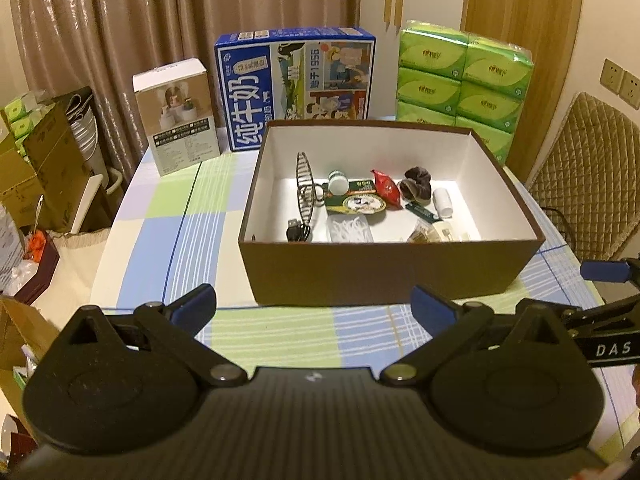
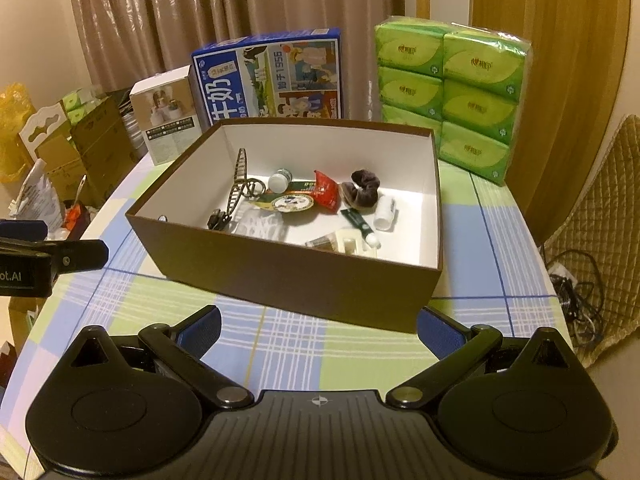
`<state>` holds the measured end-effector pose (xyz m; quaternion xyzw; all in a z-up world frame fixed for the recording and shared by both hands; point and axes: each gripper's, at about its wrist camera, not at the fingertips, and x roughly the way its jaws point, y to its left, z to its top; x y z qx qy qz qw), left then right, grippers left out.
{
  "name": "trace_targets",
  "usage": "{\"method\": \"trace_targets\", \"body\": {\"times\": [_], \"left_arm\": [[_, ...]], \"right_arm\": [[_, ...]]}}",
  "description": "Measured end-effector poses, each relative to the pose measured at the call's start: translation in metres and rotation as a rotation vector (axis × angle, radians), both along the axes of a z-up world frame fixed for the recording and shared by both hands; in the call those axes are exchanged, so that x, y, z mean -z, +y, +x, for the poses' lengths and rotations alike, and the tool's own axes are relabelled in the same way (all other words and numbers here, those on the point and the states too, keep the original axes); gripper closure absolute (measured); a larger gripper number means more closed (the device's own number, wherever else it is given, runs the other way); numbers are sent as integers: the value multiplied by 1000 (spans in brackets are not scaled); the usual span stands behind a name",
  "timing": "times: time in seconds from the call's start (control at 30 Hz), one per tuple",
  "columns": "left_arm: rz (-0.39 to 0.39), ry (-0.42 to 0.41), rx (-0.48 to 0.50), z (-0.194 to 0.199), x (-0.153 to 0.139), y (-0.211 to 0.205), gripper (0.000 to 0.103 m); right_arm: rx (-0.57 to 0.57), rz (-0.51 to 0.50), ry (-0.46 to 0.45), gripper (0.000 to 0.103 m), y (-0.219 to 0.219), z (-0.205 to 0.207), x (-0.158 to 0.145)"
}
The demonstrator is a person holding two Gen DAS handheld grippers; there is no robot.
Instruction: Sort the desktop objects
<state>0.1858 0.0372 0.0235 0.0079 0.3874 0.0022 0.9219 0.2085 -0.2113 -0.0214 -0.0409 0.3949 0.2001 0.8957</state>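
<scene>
A brown box [image 1: 384, 272] with a white inside stands on the checked tablecloth; it also shows in the right wrist view [image 2: 280, 280]. Inside lie several small things: a metal clip [image 1: 306, 184], a white-capped bottle [image 1: 338, 182], a red packet [image 1: 386, 188], a brown scrunchie [image 1: 418, 186], a white bottle [image 1: 443, 202], a black cable [image 1: 298, 232]. My left gripper [image 1: 314, 304] is open and empty, just in front of the box. My right gripper [image 2: 318, 326] is open and empty, in front of the box's near right corner.
Behind the box stand a blue milk carton [image 1: 296, 88], a white product box [image 1: 176, 116] and a stack of green tissue packs [image 1: 460, 80]. Cardboard boxes [image 1: 48, 160] sit off the table's left edge. A quilted chair [image 1: 588, 176] is at the right.
</scene>
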Motion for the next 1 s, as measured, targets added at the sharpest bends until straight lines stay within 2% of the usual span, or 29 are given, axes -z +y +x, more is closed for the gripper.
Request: {"method": "trace_targets", "body": {"times": [0.47, 1.0], "left_arm": [[-4, 63, -1, -24, 13, -10, 1], [1, 79, 22, -40, 17, -15, 1]], "right_arm": [[24, 8, 19, 2, -13, -19, 0], [54, 19, 48, 2, -19, -41, 2]]}}
